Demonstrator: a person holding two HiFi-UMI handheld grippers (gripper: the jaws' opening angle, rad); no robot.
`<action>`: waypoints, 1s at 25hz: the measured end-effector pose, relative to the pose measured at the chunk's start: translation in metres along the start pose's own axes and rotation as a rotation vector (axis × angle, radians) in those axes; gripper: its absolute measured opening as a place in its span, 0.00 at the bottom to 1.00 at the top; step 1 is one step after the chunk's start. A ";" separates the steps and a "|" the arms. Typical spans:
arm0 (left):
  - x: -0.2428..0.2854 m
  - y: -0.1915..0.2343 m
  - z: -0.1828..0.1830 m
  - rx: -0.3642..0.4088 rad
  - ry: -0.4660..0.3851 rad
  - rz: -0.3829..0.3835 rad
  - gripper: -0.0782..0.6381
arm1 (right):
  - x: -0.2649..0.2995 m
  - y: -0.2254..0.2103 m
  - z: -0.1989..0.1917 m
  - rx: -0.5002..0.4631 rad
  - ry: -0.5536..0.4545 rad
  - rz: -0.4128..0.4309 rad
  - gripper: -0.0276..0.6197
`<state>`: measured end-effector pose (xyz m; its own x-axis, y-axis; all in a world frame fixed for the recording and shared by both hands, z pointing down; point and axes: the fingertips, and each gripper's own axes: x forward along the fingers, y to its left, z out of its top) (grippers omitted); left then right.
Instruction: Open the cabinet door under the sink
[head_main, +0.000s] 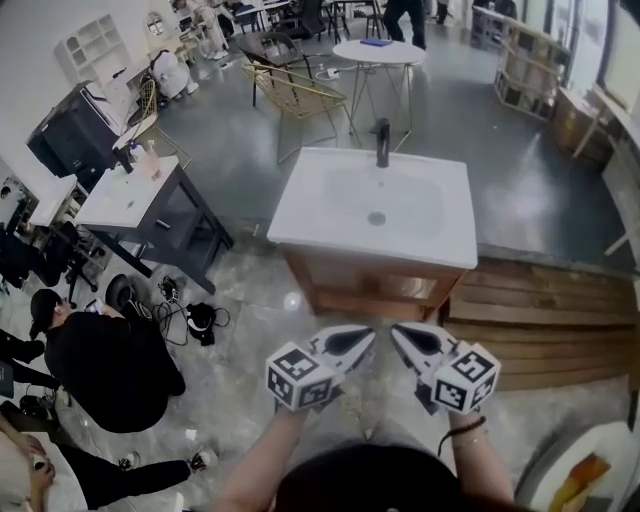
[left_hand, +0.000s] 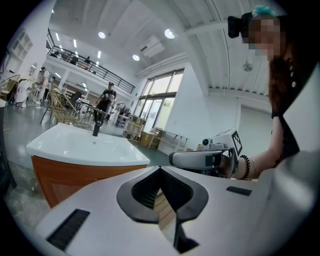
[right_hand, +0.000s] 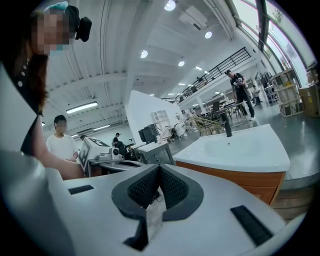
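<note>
Beyond the left gripper (head_main: 366, 338) and right gripper (head_main: 399, 335), untouched, stands the cabinet door (head_main: 372, 290).

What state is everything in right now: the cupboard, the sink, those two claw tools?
Cabinet door: closed.
Sink: empty.
Faucet: no water running.
Left gripper: shut, holding nothing.
Right gripper: shut, holding nothing.
</note>
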<state>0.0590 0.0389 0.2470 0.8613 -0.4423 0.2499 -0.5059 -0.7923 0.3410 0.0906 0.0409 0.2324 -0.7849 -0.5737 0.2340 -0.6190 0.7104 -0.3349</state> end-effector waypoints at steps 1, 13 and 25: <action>0.002 0.008 0.002 -0.001 0.003 -0.003 0.12 | 0.007 -0.004 0.003 0.002 -0.003 0.000 0.05; 0.023 0.069 0.026 0.043 0.060 -0.086 0.12 | 0.061 -0.045 0.027 0.035 -0.022 -0.080 0.05; 0.038 0.090 0.021 0.012 0.071 -0.068 0.12 | 0.071 -0.061 0.029 0.040 0.002 -0.055 0.05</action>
<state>0.0472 -0.0575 0.2684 0.8882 -0.3566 0.2897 -0.4450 -0.8247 0.3491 0.0729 -0.0548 0.2429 -0.7501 -0.6103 0.2548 -0.6595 0.6613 -0.3575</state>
